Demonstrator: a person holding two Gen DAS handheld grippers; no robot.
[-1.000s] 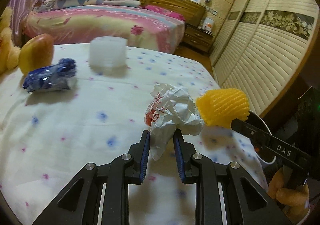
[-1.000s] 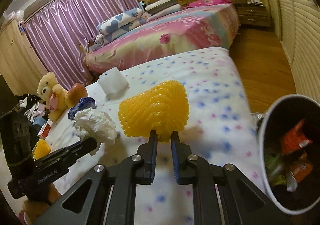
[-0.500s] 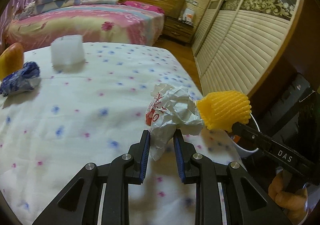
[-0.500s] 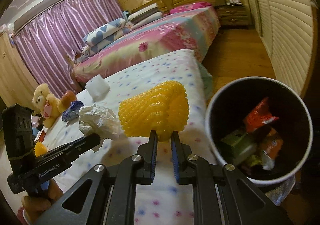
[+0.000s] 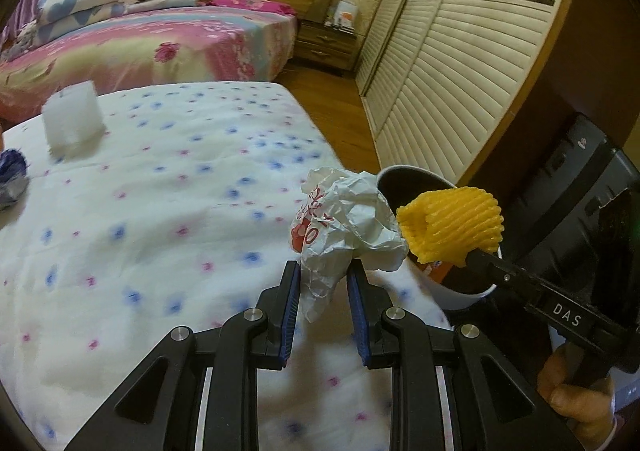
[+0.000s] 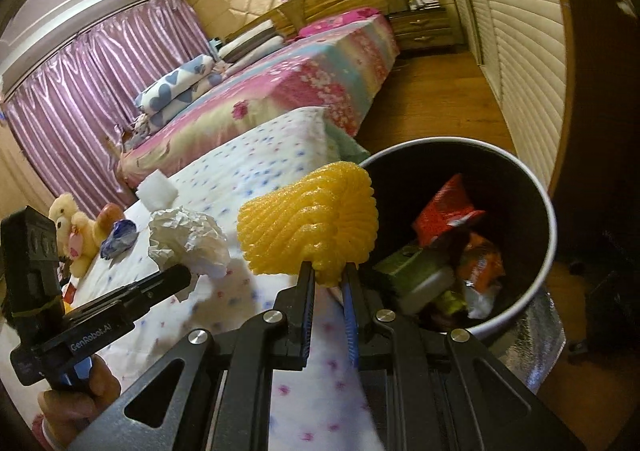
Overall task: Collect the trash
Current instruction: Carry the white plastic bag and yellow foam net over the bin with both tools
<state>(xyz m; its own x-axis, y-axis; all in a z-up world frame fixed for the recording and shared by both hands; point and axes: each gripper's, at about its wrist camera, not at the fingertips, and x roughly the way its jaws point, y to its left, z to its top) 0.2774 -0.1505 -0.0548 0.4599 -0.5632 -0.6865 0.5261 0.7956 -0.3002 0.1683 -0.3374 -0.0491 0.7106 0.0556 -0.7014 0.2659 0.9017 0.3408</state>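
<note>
while both tongs carry trash above the near corner of the bed [image 5: 132, 219], the left tongs [image 5: 322, 283] are closed on the lower tail of a crumpled white paper wrapper [image 5: 344, 219] with red print, its blue pads pinching the paper and the bulk of the wad standing up beyond the tips. the right tongs [image 6: 327, 277] are nearly fully closed, clamping the bottom edge of a yellow foam fruit net [image 6: 312, 221], which fans out above the pads. from the right wrist view the net hangs at the near left rim of the round white bin [image 6: 548, 251], partly over the bed's edge and partly over the bin's dark mouth; from the left wrist view it sits in front of the bin's opening. inside the bin lie a red wrapper [image 6: 444, 207], an orange packet [image 6: 482, 265] and a green box [image 6: 404, 265]. the wrapper in the left tongs is just beside the net, on the bed side of the bin. farther across the white spotted bedcover lie a blue and white crumpled bag [image 6: 119, 237] and a white foam block [image 5: 72, 123], well apart from the tongs, with a plush toy [image 6: 74, 229] near the bag. beyond stand a second bed [image 6: 280, 91] with a pink floral cover, a wooden nightstand [image 5: 326, 47], purple curtains [image 6: 100, 91] and a louvred wardrobe [image 5: 460, 83].
</note>
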